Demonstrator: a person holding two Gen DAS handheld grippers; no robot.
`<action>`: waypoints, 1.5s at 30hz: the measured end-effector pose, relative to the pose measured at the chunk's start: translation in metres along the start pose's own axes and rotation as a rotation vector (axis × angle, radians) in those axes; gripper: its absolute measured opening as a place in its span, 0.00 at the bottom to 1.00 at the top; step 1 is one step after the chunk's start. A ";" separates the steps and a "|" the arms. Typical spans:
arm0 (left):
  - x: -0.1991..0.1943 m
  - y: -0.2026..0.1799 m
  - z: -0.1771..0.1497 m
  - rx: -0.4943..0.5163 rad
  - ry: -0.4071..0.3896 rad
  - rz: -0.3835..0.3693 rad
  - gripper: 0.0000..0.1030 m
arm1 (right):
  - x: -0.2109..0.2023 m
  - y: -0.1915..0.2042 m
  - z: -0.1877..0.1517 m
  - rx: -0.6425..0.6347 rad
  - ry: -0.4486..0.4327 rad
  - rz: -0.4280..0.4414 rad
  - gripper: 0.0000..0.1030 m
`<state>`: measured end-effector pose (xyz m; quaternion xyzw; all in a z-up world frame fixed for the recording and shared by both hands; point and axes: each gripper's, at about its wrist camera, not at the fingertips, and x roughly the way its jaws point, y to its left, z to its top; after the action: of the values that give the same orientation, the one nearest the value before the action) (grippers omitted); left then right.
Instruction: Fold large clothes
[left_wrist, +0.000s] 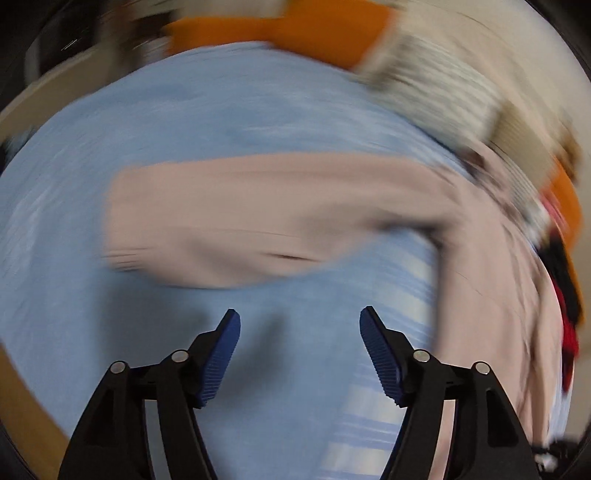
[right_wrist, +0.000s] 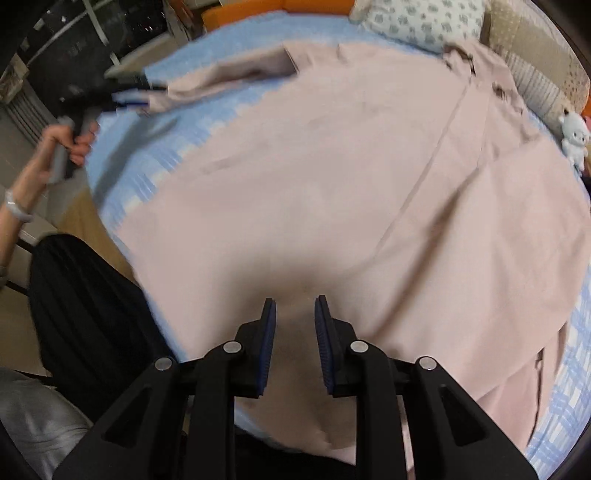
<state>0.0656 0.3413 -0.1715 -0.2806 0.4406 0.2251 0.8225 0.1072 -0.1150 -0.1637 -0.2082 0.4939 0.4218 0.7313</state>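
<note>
My left gripper (left_wrist: 300, 321) has its blue-padded jaws spread wide with nothing between them, only the blue checked bedcover (left_wrist: 74, 221) below; the whole left wrist view is streaked with blur. Just beyond those jaws a sleeve (left_wrist: 229, 221) of the pink garment (right_wrist: 332, 184) lies flat across the cover, running to the right into the body of the garment. My right gripper (right_wrist: 294, 306) has its jaws narrow, with pink fabric bunched up between the pads; they look closed on a fold of it near the garment's near edge. From there the garment spreads out flat over most of the bed, a long seam running diagonally up towards its collar at the far right. In the right wrist view the left gripper sits at the sleeve's far-left end, held in the person's hand (right_wrist: 74, 144). A patterned pillow (right_wrist: 417, 22) lies at the bed's far edge, and a small white plush toy (right_wrist: 574, 138) sits at the right.
</note>
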 end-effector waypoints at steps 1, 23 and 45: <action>0.003 0.023 0.006 -0.048 0.008 0.011 0.70 | -0.011 0.006 0.006 -0.010 -0.032 -0.001 0.23; 0.053 0.094 0.055 -0.310 0.025 -0.073 0.15 | -0.041 0.037 0.040 -0.062 -0.236 -0.060 0.49; -0.132 -0.347 -0.089 1.041 -0.016 -0.322 0.14 | -0.070 -0.071 -0.030 0.204 -0.354 -0.052 0.49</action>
<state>0.1595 0.0091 -0.0079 0.1016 0.4389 -0.1493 0.8802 0.1386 -0.2046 -0.1218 -0.0685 0.3921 0.3805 0.8347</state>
